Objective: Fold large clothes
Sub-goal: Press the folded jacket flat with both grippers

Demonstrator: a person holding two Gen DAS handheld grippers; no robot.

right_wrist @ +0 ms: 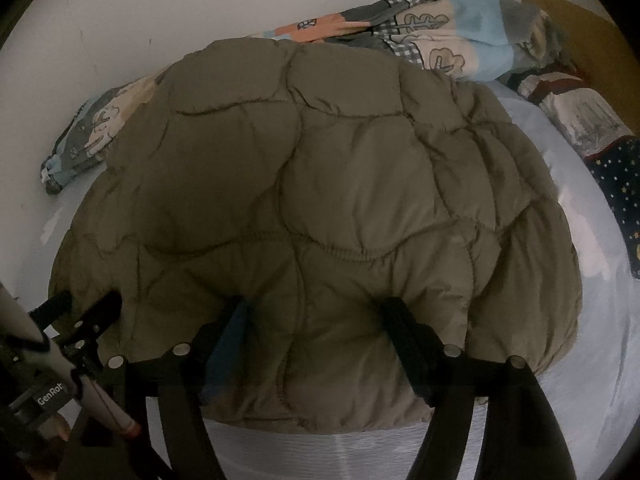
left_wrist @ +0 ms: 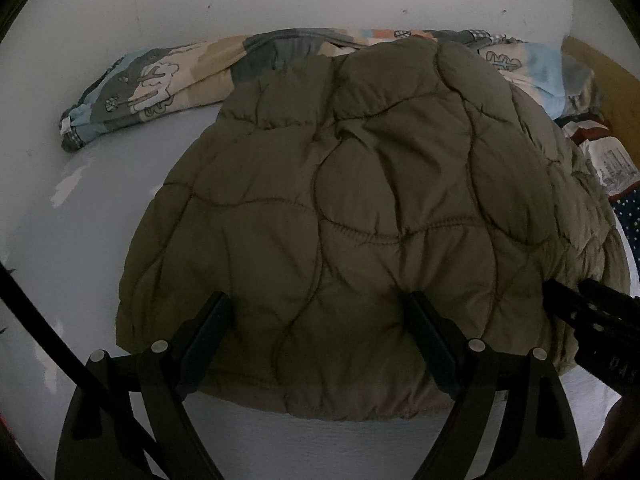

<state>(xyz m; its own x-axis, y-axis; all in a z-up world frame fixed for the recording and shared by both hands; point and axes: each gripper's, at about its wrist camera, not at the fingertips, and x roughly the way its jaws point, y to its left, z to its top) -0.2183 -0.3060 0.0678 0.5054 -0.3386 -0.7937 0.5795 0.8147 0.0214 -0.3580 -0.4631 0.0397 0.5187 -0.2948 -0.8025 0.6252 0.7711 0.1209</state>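
An olive quilted puffer jacket (left_wrist: pixel 360 208) (right_wrist: pixel 312 200) lies in a thick, rounded bundle on a white sheet (left_wrist: pixel 100 240). My left gripper (left_wrist: pixel 316 306) hovers over the jacket's near-left part. Its jaws stand wide open and nothing is pinched between them. My right gripper (right_wrist: pixel 316 304) is over the near-right part. Its fingers are apart, resting on or just above the puffy cloth without pressing it. The right gripper (left_wrist: pixel 584 308) also shows at the right edge of the left wrist view. The left gripper (right_wrist: pixel 88 316) shows at the lower left of the right wrist view.
A rolled patterned quilt (left_wrist: pixel 160 80) (right_wrist: pixel 440 36) lies along the white wall behind the jacket. Printed cloths, among them a dark starry one (right_wrist: pixel 616 184), pile up at the right against a yellow-brown board (left_wrist: pixel 600 76). Bare white sheet (right_wrist: pixel 600 360) surrounds the jacket in front and at both sides.
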